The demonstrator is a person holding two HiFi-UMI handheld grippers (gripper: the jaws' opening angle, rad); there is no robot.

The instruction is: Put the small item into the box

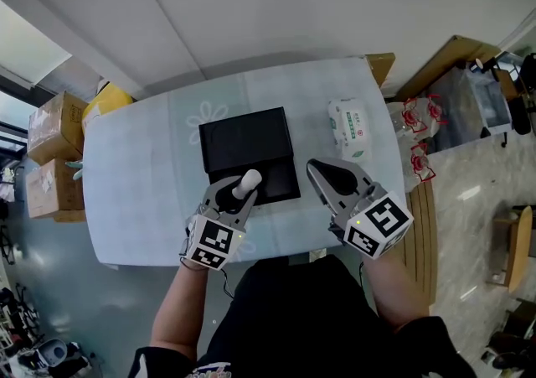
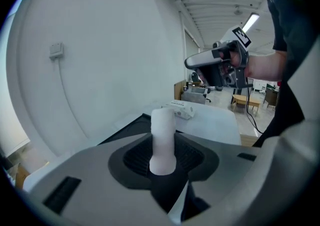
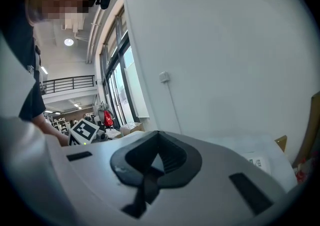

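Note:
A black open box [image 1: 248,153] lies in the middle of the pale table [image 1: 142,158], its lid part to the rear. My left gripper [image 1: 243,187] is shut on a small white cylinder [image 1: 248,183], held upright over the box's front edge. In the left gripper view the white cylinder [image 2: 162,140] stands clamped between the dark pads, with the box [image 2: 131,125] showing behind it. My right gripper [image 1: 328,175] hovers to the right of the box, shut with nothing in it; its jaws meet in the right gripper view [image 3: 152,167].
A white packet of wipes [image 1: 349,127] lies on the table's right side, also seen as the packet [image 2: 181,109] beyond the cylinder. Cardboard boxes [image 1: 52,154] stand on the floor to the left. A wooden bench and bags [image 1: 427,116] sit off the table's right edge.

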